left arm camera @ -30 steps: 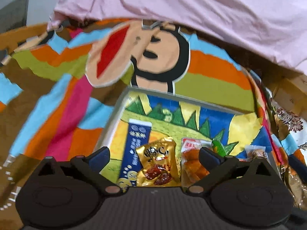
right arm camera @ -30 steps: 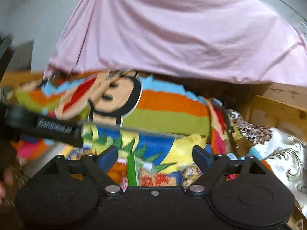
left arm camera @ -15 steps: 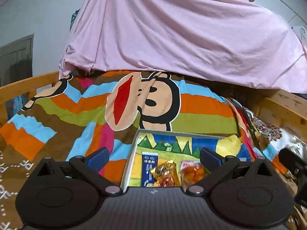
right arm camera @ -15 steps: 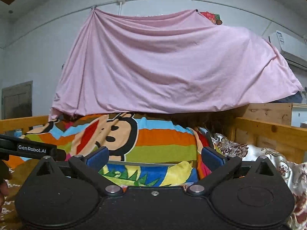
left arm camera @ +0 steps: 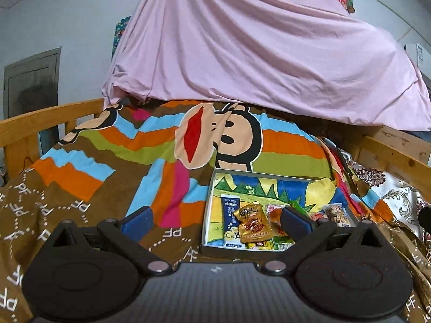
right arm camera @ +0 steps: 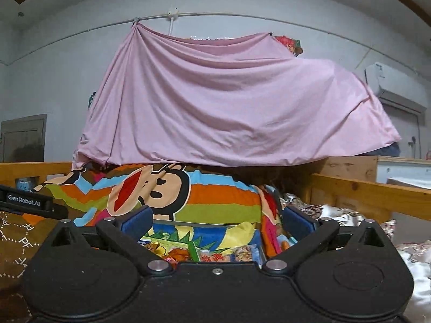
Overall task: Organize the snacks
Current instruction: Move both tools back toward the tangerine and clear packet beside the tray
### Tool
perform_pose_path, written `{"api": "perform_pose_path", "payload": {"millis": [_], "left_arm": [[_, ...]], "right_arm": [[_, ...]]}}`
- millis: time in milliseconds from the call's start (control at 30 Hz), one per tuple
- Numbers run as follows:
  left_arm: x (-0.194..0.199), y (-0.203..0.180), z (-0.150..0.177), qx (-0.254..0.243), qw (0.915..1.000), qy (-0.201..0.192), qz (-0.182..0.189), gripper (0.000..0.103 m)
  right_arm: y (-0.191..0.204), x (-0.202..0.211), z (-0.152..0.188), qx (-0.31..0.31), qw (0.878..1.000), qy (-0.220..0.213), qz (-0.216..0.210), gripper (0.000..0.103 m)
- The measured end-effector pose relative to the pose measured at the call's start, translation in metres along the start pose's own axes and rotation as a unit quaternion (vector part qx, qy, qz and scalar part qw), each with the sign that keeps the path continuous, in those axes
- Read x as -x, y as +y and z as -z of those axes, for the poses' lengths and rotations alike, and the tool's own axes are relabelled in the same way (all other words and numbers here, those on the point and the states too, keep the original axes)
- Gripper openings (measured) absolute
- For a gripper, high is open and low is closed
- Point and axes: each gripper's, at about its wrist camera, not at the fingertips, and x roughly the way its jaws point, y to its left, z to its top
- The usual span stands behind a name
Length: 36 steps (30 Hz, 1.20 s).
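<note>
A shallow box (left arm camera: pixel 208 202) with a cartoon-printed floor lies on the striped monkey blanket (left arm camera: pixel 242 137). Inside it lie a blue packet (left arm camera: pixel 230 210), a gold packet (left arm camera: pixel 252 223), an orange packet (left arm camera: pixel 274 214) and several more snacks at its right end. My left gripper (left arm camera: pixel 216 219) hangs open in front of the box, nothing between its fingers. In the right wrist view the same box (right arm camera: pixel 188 224) shows low between the fingers of my right gripper (right arm camera: pixel 216 219), which stands wide open and holds nothing. The left gripper's body (right arm camera: pixel 27 204) shows at that view's left edge.
A pink sheet (left arm camera: pixel 256 53) hangs over the far end of the bed. Wooden bed rails (left arm camera: pixel 48 118) run along the left and a rail (right arm camera: pixel 363 196) along the right. A flowered cloth (left arm camera: pixel 390 188) lies right of the blanket. An air conditioner (right arm camera: pixel 393 83) sits on the wall.
Both grippers have pulled back and up from the box, so it looks smaller and lower. The right gripper's jaws stand a little wider than a second ago.
</note>
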Motion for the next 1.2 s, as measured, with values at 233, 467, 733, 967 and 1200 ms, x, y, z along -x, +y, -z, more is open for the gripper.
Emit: {"api": "perform_pose_path", "payload": {"millis": [233,467,733,967,1200], "left_arm": [[0.012,0.008,0.021,-0.004,0.9997,0.008,0.022,0.103],[0.018,0.005,0.041,-0.026,0.9979,0.029,0.051,0.103],[0.014,0.007,0.061,-0.04,0.9951,0.065,0.063,0.103],[0.005,0.009,0.067,-0.045,0.9936,0.087,0.057,0.103],[0.003,0.006,0.069,-0.051,0.9925,0.098,0.053,0.103]], "right_arm": [[0.006,0.015,0.011,-0.007,0.999,0.045,0.03,0.102],[0.013,0.007,0.026,0.003,0.991,0.114,0.064,0.102],[0.019,-0.015,0.044,0.013,0.98,0.192,0.056,0.102],[0.021,-0.027,0.055,0.016,0.971,0.235,0.049,0.102],[0.024,-0.027,0.056,0.019,0.97,0.238,0.045,0.102]]}}
